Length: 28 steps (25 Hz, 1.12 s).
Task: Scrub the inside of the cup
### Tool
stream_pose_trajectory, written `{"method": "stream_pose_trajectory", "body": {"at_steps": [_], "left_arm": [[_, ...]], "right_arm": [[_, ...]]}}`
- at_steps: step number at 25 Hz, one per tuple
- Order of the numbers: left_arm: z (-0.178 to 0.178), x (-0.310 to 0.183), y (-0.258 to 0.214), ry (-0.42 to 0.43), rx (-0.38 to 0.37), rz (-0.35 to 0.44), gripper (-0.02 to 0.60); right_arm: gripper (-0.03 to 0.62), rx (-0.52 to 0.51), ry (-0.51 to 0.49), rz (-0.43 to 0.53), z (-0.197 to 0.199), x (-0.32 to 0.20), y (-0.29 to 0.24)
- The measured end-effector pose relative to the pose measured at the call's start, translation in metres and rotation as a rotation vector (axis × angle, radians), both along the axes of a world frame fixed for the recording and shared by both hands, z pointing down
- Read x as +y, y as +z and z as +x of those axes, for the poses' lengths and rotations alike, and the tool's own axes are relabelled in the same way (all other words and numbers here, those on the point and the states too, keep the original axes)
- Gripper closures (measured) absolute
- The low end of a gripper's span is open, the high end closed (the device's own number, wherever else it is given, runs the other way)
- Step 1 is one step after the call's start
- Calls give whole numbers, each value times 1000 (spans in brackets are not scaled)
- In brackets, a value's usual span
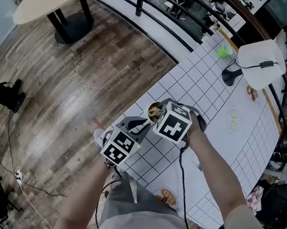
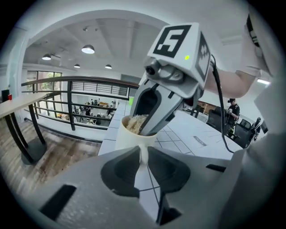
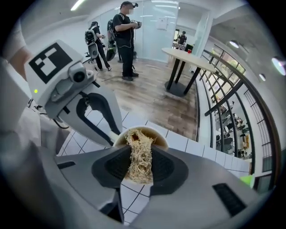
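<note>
The cup [image 1: 154,111] is at the corner of the white gridded table [image 1: 208,83] nearest the person, close to the edge above the wooden floor [image 1: 71,88]. No view shows whether its base rests on the table or hangs just over it. It is pale and stands mouth up, and a wad of straw-coloured fibre scrubber [image 3: 140,154] fills the opening.

The left claw [image 2: 144,157] is narrow and pinched on a thin white part at the cup's side, which I take to be the handle, so it steadies the cup from the person's side. The right claw [image 3: 140,166] is clamped on the scrubber. The fibres bulge out between its two pads, and its tips reach down over the rim into the cup.

I judge the scrubbing step itself to be in hand: cup braced, scrubber inside and against the inner wall. How much of the inside is already done cannot be read here.

The next move calls for the right claw to work the scrubber round the wall and down to the bottom. The left claw must grip firmly enough that the cup neither twists on its handle nor slides toward the table edge.
</note>
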<state>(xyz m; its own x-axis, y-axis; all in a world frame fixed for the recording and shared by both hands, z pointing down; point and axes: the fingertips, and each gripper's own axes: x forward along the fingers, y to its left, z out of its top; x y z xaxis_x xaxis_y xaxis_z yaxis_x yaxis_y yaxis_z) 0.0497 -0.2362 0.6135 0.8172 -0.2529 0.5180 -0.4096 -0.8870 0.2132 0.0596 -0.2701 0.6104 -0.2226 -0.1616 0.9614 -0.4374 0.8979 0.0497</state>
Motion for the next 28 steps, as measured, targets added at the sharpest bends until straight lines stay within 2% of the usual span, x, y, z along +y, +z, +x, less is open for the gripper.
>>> {"method": "stream_pose_trajectory", "body": {"at_steps": [6,9,14,19,22,25,28], "left_arm": [[-1,-2,1,-45,11,-50,517],[-2,1,3,-38,-11,-50,517],[-1,-1,1,-54,-8,-42,517],[-11,-4,-1,-48,-101,93,515],[-15,-3,-17,-79,-87,114,512],[-26,-2,-39,-121,-103,169,513],[-35,-5,-73,-161,-69,214,514]], "right_arm": [[479,-48,68,117,4,-8,-11],[479,-86,102,174,3,-5,-26],[477,-153,157,251,8,-4,-60],[477,-153,137,337,12,0,-96],[477,-176,170,371,23,6,-113],[476,-220,211,414,28,12,-132],[476,-262,244,453,31,17,-150]]}}
